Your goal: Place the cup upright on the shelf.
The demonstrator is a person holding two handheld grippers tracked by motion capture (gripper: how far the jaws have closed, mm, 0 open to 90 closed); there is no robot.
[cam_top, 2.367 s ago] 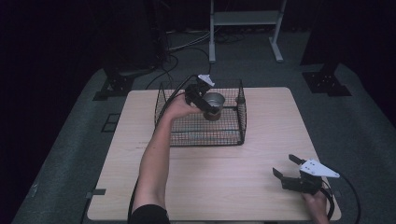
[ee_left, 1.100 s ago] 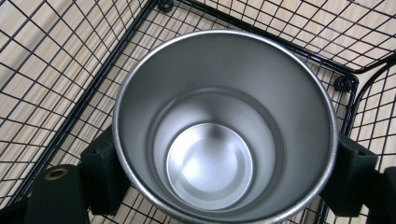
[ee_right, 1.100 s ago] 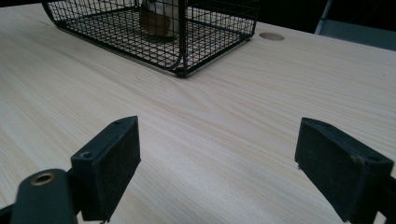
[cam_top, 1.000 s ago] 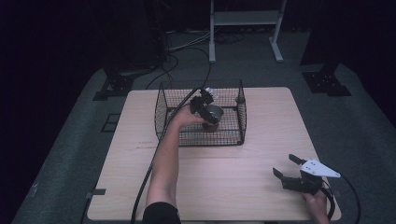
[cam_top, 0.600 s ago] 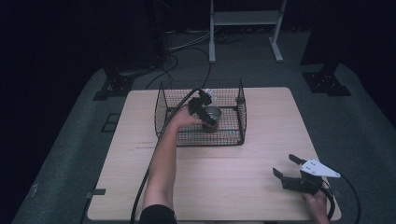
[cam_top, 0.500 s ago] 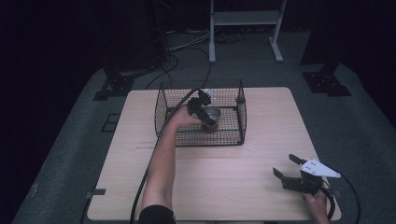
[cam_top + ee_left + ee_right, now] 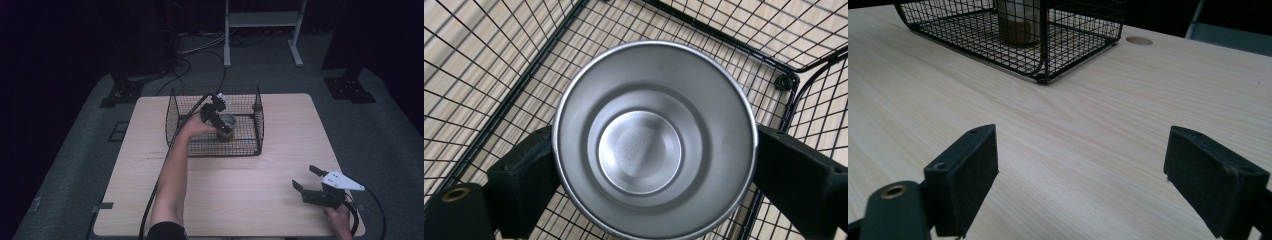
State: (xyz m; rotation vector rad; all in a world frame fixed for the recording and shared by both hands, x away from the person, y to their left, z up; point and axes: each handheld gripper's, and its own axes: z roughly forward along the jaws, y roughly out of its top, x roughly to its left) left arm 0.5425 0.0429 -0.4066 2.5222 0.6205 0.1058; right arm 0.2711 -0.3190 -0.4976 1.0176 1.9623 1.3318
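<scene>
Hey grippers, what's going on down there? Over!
Left gripper shut on metal cup, inside wire basket. Right gripper open, empty, above table. Nothing in the way.

High view dim, surroundings lost in dark; worktop (image 7: 250,170) evenly lit. Soft glare seen inside cup (image 7: 654,140). Near jaws slightly blurred.

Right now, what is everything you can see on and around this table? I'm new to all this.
Metal cup: one, silver, empty, inside the basket, clamped between the left gripper's jaws.
Wire basket: one, black, far middle of the table.
Table: one, light wood.
White stand: one, on the floor beyond the table.
Cables: several, dark, on the floor behind the table.
Left gripper: one, black, in the basket, shut on the cup.
Right gripper: one, black with a grey plate, near right corner, jaws open over bare wood.
</scene>
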